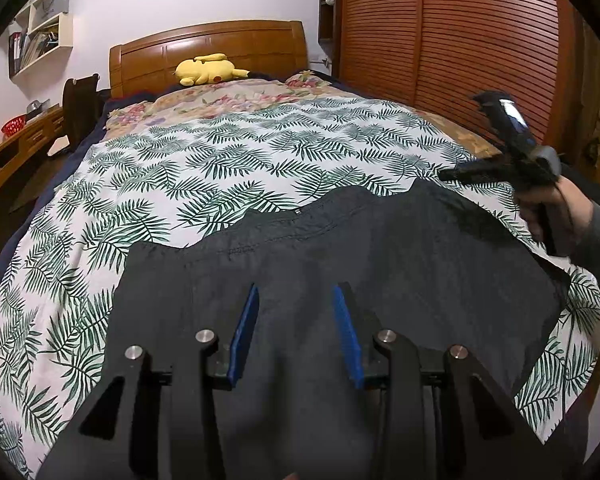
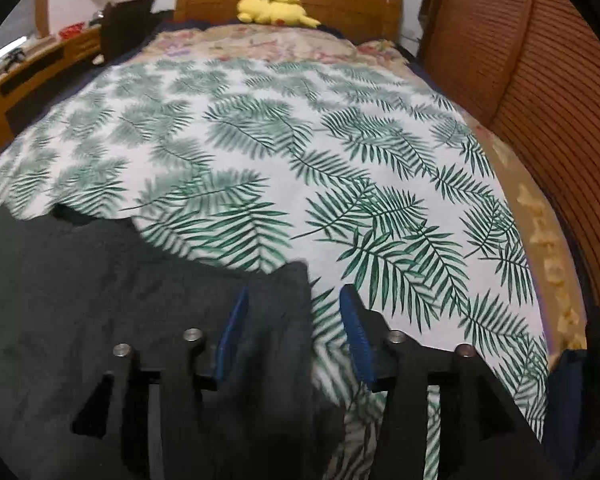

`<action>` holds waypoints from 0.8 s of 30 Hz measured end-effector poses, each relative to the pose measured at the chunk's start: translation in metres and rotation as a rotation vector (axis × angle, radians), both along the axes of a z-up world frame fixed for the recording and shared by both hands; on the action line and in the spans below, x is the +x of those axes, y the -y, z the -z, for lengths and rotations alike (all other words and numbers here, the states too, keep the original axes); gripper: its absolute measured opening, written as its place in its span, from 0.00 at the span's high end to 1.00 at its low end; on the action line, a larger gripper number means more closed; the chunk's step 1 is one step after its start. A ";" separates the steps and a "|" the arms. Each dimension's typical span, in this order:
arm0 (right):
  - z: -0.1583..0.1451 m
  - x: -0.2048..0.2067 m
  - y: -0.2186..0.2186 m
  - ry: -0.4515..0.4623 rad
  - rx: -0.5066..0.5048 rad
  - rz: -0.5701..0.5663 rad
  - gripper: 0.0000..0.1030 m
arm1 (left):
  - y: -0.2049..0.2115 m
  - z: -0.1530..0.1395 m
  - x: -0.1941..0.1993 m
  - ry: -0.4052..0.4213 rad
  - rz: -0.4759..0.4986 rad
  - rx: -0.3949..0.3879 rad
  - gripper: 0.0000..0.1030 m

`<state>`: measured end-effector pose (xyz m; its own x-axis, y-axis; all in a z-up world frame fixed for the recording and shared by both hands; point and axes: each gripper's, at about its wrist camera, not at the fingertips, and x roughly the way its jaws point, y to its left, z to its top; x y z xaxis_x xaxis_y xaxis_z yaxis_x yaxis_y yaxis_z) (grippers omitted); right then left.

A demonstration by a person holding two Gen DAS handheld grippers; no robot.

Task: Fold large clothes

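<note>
A large dark grey garment (image 1: 340,264) lies spread on the leaf-print bedsheet (image 1: 220,160), its waistband edge away from me. My left gripper (image 1: 296,292) is open, hovering over the garment's middle with cloth below the fingers. My right gripper (image 2: 292,300) is open over the garment's right corner (image 2: 292,280), which lies between the blue pads. The garment fills the lower left of the right wrist view (image 2: 100,300). The right gripper also shows at the right of the left wrist view (image 1: 448,176), held by a hand.
A yellow plush toy (image 1: 208,69) lies by the wooden headboard (image 1: 208,44). A slatted wooden wardrobe (image 1: 460,40) stands along the right side of the bed. A wooden desk (image 1: 16,140) and wall shelves (image 1: 40,28) are at left.
</note>
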<state>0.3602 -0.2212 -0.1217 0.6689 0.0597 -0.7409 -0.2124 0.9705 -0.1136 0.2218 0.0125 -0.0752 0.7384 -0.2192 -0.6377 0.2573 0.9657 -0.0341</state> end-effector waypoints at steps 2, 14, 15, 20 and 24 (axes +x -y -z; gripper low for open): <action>-0.001 -0.025 -0.004 -0.006 0.015 -0.042 0.50 | 0.000 -0.001 -0.001 0.003 0.001 -0.001 0.63; 0.019 -0.165 -0.006 -0.069 0.060 -0.177 0.50 | 0.003 -0.001 -0.013 0.006 0.006 0.011 0.63; 0.019 -0.169 -0.003 -0.070 0.063 -0.172 0.50 | 0.004 -0.001 -0.015 0.007 0.006 0.012 0.63; 0.024 -0.191 0.020 -0.076 0.060 -0.122 0.50 | 0.005 0.000 -0.025 0.009 0.007 0.016 0.63; 0.045 -0.196 0.039 -0.118 0.020 -0.065 0.50 | 0.008 0.001 -0.035 0.010 0.010 0.014 0.63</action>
